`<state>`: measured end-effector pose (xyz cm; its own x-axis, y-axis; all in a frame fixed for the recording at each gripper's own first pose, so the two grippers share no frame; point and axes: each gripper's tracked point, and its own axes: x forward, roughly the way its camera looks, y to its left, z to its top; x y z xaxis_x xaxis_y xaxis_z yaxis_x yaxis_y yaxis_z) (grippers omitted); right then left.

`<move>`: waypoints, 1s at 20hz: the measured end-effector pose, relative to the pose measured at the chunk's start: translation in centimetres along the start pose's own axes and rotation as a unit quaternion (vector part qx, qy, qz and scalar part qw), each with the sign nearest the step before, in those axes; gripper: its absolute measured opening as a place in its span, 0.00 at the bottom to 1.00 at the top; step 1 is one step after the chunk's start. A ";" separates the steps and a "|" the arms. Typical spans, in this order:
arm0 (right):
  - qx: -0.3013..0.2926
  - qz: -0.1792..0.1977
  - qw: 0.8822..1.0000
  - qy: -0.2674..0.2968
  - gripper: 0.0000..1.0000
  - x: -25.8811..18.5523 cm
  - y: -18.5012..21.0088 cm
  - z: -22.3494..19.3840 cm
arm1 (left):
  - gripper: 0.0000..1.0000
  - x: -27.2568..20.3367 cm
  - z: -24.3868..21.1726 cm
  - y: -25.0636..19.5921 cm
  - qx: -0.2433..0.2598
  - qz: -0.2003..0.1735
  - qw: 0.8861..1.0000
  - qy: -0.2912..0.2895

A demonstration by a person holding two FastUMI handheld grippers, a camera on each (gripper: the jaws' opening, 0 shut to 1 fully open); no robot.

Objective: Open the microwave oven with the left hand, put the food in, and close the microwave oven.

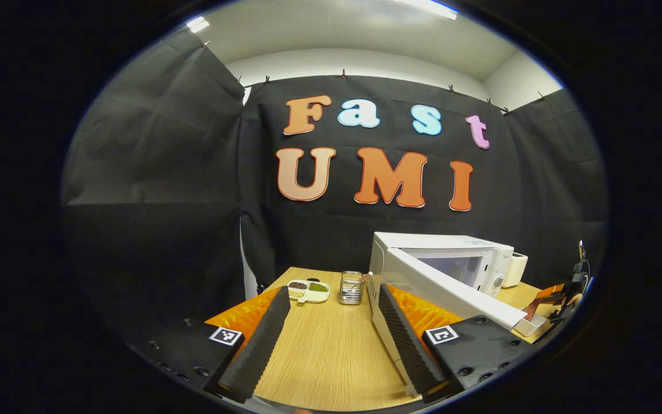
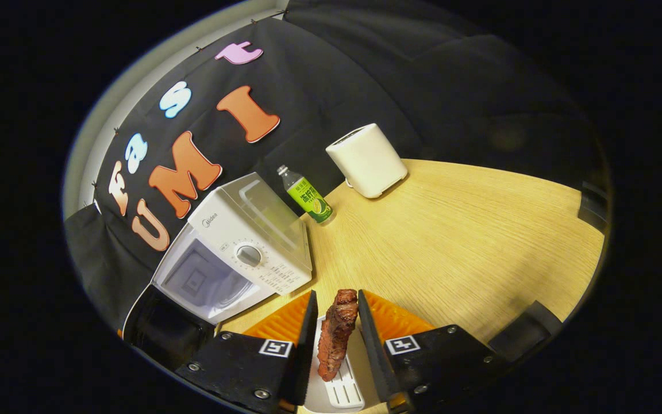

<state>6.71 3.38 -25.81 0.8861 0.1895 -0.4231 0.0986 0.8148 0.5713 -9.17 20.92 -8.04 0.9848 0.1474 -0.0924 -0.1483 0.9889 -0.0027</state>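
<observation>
A: Where's the food?
B: The meat [image 2: 337, 333] is pinched upright between the right gripper [image 2: 335, 330] fingers, over a white tray [image 2: 337, 391]; the microwave [image 2: 239, 253] sits at ten o'clock from it, door [image 2: 164, 330] swung open

A: And the left gripper [image 1: 331, 333]?
B: Spread wide, holding nothing, above the wooden table [image 1: 331, 351]; the microwave [image 1: 451, 259] lies at two o'clock, its door [image 1: 451, 293] hanging open toward the gripper; a small dish [image 1: 308, 290] and glass jar [image 1: 351, 287] stand at twelve
</observation>
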 end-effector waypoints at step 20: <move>0.033 0.068 0.994 -0.083 0.02 -4.0 13.5 5.6 | 1.00 0.0 -0.5 -0.3 0.013 -0.027 0.999 0.011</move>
<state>7.03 10.55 -12.49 0.9554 0.1977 -0.2193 -0.0027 0.7484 0.6633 -9.21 20.58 -8.55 0.9891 0.0932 -0.1139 -0.0918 0.9956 0.0173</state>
